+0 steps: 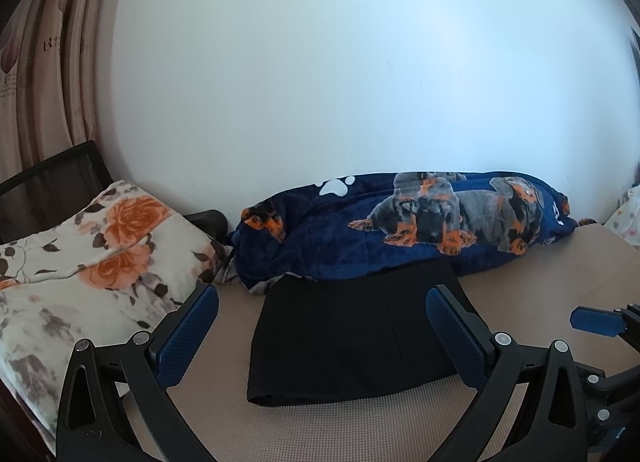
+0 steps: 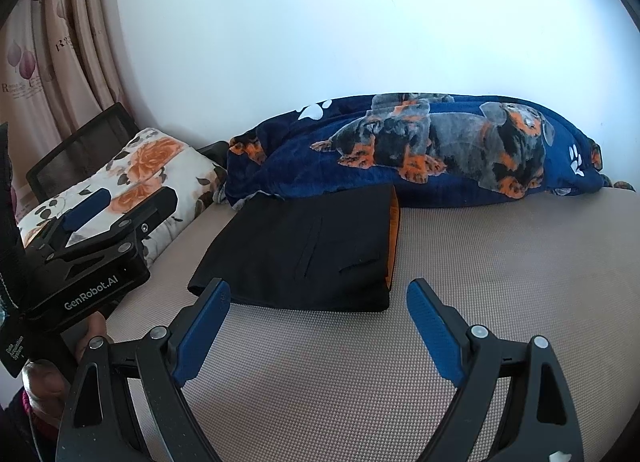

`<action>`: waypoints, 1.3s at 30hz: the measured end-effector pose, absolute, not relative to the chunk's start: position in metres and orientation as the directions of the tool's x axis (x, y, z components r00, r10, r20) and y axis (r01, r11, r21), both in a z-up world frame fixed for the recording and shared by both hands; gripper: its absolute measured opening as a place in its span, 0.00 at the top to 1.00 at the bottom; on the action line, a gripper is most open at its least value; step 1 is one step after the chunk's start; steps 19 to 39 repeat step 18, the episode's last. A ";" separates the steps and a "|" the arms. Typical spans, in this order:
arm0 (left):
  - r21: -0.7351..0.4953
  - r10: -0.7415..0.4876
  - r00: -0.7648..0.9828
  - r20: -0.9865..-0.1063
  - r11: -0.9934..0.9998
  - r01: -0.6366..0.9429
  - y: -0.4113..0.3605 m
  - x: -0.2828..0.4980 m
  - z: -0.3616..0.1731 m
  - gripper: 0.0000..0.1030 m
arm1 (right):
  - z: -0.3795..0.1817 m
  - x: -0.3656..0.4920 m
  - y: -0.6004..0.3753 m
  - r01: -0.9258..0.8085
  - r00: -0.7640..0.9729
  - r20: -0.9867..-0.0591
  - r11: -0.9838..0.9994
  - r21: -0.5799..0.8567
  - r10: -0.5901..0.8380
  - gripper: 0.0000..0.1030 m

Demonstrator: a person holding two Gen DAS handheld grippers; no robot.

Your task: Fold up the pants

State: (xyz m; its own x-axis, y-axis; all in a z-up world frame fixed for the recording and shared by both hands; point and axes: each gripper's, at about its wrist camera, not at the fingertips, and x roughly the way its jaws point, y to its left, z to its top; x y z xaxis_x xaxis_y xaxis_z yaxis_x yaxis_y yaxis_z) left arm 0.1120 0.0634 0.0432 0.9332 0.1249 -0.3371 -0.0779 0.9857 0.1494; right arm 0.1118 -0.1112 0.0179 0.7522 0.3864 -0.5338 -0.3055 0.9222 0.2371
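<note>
I've got the folded black pants [image 2: 304, 250] lying crosswise dead ahead on the bed [image 2: 480, 282], both the left gripper [image 1: 320, 338] and right gripper [image 2: 318, 334] wide, empty, short of them.

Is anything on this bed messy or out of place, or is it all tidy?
Mostly tidy. The black pants lie folded flat on the mattress, and both grippers are open and clear of them. One small oddity: their far edge tucks under the bunched dog-print blanket, and an orange lining peeks out along the right side.
</note>
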 end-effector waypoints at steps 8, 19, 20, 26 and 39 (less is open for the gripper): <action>0.171 0.136 0.942 -0.307 0.981 -0.086 0.058 0.111 0.040 0.00 | 0.012 0.114 -0.114 -0.306 0.746 -0.542 0.922 0.237 0.387 0.15; 0.156 0.132 0.932 -0.337 0.984 -0.083 0.056 0.113 0.040 0.00 | 0.013 0.116 -0.116 -0.303 0.745 -0.546 0.924 0.235 0.383 0.15; 0.156 0.132 0.932 -0.337 0.984 -0.083 0.056 0.113 0.040 0.00 | 0.013 0.116 -0.116 -0.303 0.745 -0.546 0.924 0.235 0.383 0.15; 0.156 0.132 0.932 -0.337 0.984 -0.083 0.056 0.113 0.040 0.00 | 0.013 0.116 -0.116 -0.303 0.745 -0.546 0.924 0.235 0.383 0.15; 0.156 0.132 0.932 -0.337 0.984 -0.083 0.056 0.113 0.040 0.00 | 0.013 0.116 -0.116 -0.303 0.745 -0.546 0.924 0.235 0.383 0.15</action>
